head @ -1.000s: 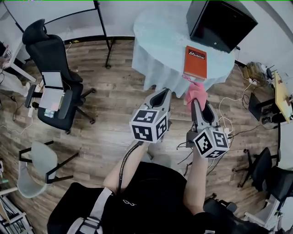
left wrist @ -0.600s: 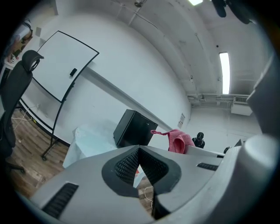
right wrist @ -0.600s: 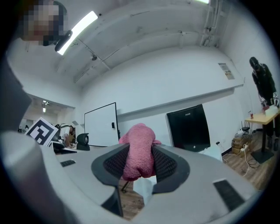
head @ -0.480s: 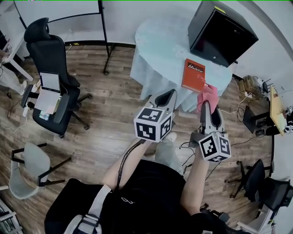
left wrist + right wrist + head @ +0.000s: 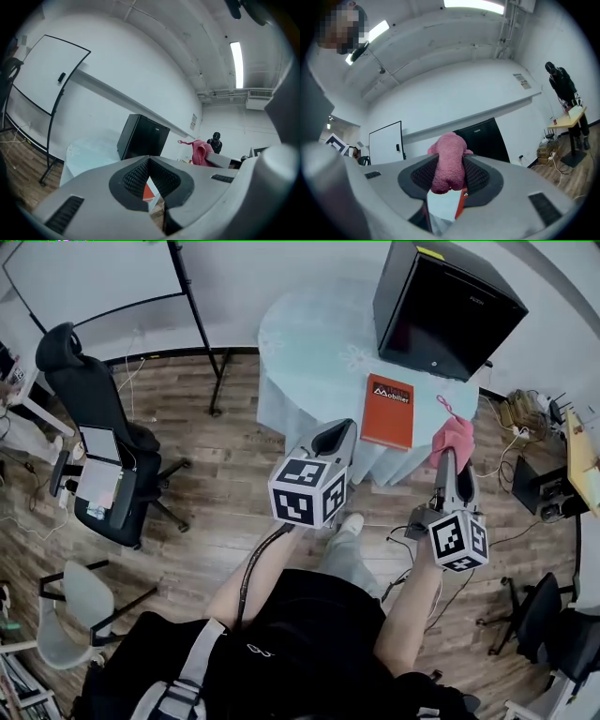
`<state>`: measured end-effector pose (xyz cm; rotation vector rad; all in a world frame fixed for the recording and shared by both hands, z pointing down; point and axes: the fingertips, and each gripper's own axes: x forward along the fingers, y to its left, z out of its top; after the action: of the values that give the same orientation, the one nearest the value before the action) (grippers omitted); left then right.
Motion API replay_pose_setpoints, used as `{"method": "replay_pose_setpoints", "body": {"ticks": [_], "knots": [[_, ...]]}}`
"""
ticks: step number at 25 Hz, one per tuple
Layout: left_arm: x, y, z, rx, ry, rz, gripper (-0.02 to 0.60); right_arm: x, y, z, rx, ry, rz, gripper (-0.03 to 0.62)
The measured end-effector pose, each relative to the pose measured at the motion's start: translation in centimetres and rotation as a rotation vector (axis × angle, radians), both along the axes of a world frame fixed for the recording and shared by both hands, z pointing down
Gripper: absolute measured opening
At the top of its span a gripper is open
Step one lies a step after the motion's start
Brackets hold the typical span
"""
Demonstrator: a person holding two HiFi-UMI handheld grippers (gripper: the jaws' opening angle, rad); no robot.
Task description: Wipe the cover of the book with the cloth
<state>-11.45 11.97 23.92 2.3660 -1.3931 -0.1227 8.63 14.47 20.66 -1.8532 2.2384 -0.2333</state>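
Right gripper (image 5: 451, 454): fingers clamped on the pink cloth (image 5: 454, 433), with a bunched wad sticking out past the tips, so there's enough loose fabric forward to act as the wiping pad. Left gripper (image 5: 335, 434): fingers closed on nothing, tips together. It hangs short of the surface's near edge, my guess parked ready to pin the book if it slides. Book (image 5: 388, 411) lies flat, cover up, near the front edge of the round pale-blue surface (image 5: 309, 338), just in front of the black cabinet (image 5: 448, 301), so it's an easy reach from standing. Cloth sits off the book's right edge, apart from it and not on the cover, so I'd say wiping hasn't started. Cover: orange, white triangle logo plus one white word at the top. It looks like "Mobilier", but it's too small to be sure. Cabinet has small white print near its top edge, unreadable.
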Motion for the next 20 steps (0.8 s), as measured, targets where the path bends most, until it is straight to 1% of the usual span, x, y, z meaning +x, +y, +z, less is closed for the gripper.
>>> {"method": "replay_pose_setpoints", "body": {"ticks": [4, 8, 12, 16, 20], "knots": [[3.9, -4.0, 1.8, -0.044, -0.017, 0.033, 0.012, 3.2, -4.0, 2.0, -0.045, -0.016, 0.01, 0.156], [7.2, -8.0, 4.9, -0.121, -0.03, 0.045, 0.012, 5.4, -8.6, 5.2, -0.111, -0.043, -0.011, 0.156], [8.8, -12.9, 7.1, -0.186, -0.054, -0.001, 0.012, 6.3, -14.8, 7.6, -0.18, -0.054, -0.083, 0.156], [9.9, -18.0, 6.4, -0.186, -0.055, -0.062, 0.012, 7.1, -20.6, 6.7, -0.181, -0.044, -0.164, 0.156], [11.0, -20.8, 6.6, -0.191, -0.033, -0.11, 0.012, 8.3, -24.1, 6.7, -0.193, -0.033, -0.217, 0.156]]}}
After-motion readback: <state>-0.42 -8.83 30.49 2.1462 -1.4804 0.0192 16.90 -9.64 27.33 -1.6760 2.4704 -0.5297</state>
